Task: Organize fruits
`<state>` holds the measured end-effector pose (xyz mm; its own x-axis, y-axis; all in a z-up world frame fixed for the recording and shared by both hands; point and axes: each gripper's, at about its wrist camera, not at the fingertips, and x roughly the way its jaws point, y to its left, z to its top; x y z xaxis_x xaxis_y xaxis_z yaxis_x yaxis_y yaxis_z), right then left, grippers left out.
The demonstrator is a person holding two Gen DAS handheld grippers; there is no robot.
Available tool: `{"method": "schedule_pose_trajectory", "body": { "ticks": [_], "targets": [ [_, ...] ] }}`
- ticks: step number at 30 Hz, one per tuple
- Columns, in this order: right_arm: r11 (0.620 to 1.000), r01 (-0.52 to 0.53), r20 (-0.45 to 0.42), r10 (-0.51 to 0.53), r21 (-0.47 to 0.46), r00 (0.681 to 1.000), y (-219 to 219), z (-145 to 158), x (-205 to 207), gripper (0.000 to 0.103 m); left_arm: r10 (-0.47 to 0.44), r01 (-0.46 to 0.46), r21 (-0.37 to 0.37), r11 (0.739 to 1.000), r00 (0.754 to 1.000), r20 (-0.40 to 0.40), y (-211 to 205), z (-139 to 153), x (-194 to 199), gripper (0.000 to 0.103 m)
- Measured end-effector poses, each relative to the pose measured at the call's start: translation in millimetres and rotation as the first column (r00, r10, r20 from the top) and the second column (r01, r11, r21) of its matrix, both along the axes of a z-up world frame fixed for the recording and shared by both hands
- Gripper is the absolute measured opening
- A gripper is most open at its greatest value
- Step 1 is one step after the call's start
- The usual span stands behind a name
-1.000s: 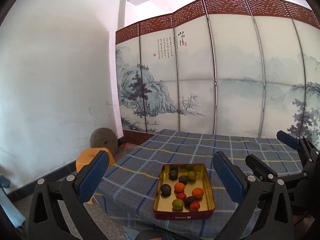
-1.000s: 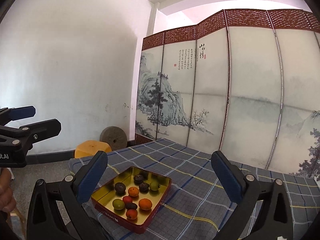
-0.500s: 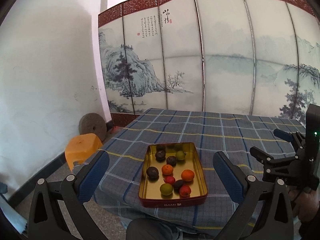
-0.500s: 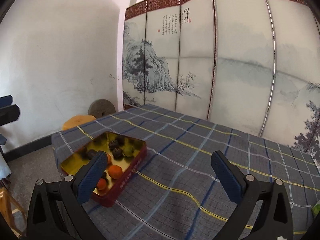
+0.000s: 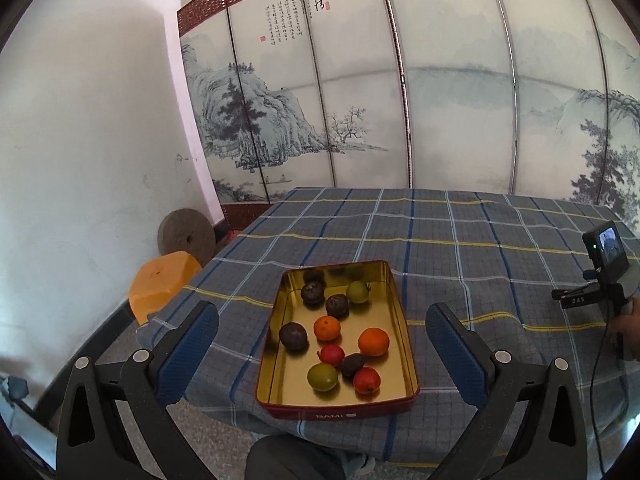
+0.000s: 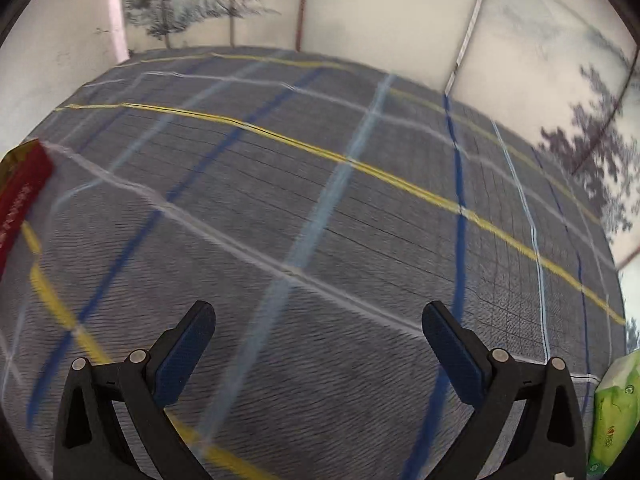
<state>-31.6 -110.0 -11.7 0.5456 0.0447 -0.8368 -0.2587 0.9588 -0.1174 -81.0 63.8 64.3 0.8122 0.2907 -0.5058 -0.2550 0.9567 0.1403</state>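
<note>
We find the left gripper (image 5: 322, 344) with its jaws spread wide and nothing between them, low in the frame. Framed between its blue pads sits the tin (image 5: 404, 320), gold inside and red outside, at lower centre on the plaid tablecloth (image 5: 460, 248). The fruits (image 5: 334, 332) lie loose in the tin: dark, orange, green and red ones. At the right edge we see the right gripper (image 5: 576, 300) from the side. Its own view shows the right gripper (image 6: 318, 344) equally spread and empty over the blurred cloth, the tin's corner (image 6: 22, 188) at the left edge, and what appears to be a green packet (image 6: 612, 412) at lower right.
</note>
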Motion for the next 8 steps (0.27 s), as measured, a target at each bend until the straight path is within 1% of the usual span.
{"method": "schedule_pose_trajectory", "body": {
  "ticks": [2, 3, 5, 8],
  "targets": [
    [0.997, 0.002, -0.035, 0.001, 0.075, 0.999, -16, -4, 15, 0.102, 0.014, -0.014, 0.004, 1.000, 1.000, -0.023, 1, -3, 10, 0.103],
    [0.995, 0.020, -0.039, -0.016, 0.097, 0.999, -23, -4, 22, 0.102, 0.021, -0.021, 0.009, 1.000, 0.999, -0.034, 1, -4, 15, 0.103],
    [0.995, 0.032, -0.041, -0.029, 0.093, 0.999, -29, -4, 32, 0.103, 0.031, -0.030, 0.013, 0.999, 0.998, -0.057, 3, -7, 24, 0.103],
    [0.995, 0.015, -0.020, -0.013, 0.099, 1.000, -36, -5, 50, 0.103, 0.042, -0.041, 0.015, 0.999, 0.996, -0.081, 4, -12, 34, 0.103]
  ]
}}
